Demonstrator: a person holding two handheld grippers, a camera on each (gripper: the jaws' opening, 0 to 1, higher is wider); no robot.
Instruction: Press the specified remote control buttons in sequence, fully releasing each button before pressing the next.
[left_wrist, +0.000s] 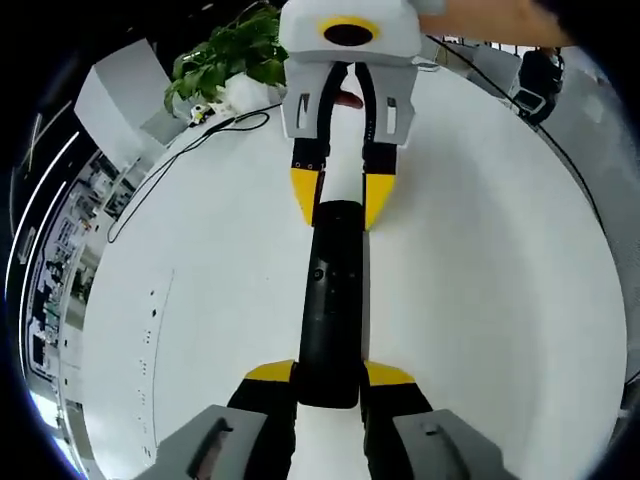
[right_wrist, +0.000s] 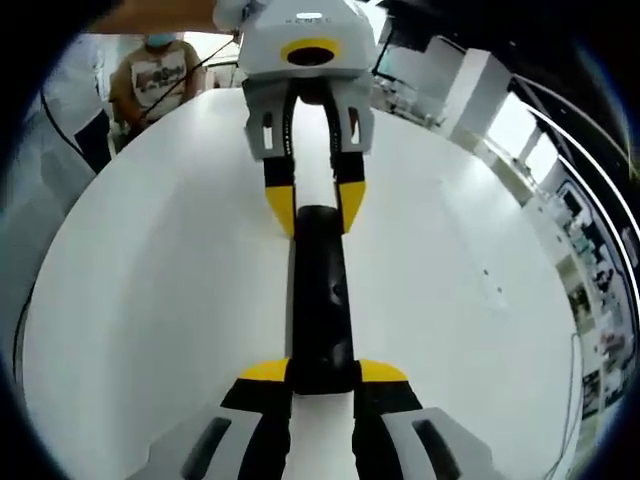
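- Two grippers hold one black remote control (left_wrist: 331, 300), one at each end, above a round white table (left_wrist: 200, 330).
- Left gripper (left_wrist: 330, 375): in the left gripper view its yellow-tipped jaws are clenched on the near end of the remote control. The right gripper (left_wrist: 341, 198) faces it from the far end.
- Right gripper (right_wrist: 323, 372): in the right gripper view its jaws are clamped on the opposite end of the remote control (right_wrist: 320, 300), with the left gripper (right_wrist: 312, 208) closed on the far end.
- Remote control position: lengthwise between the two grippers, near the middle of the table. Whether it rests on the table or is lifted just clear cannot be told. Small buttons show on its upper face; their labels are too small to read.
- Surroundings: a potted plant (left_wrist: 228, 55) and a black cable (left_wrist: 170, 165) lie toward the far table edge; a seated person (right_wrist: 155, 75) is beyond the table (right_wrist: 150, 280).
- Hazard, judged: with both grippers occupied as clamps, neither tip is free to press. Releasing one end could let the remote control pivot or slide.
- Hazard, judged: the buttons sit close together, so a wide jaw tip may strike two at once.
- Hazard, judged: unequal pull between the grippers could twist the remote control out of a grasp.
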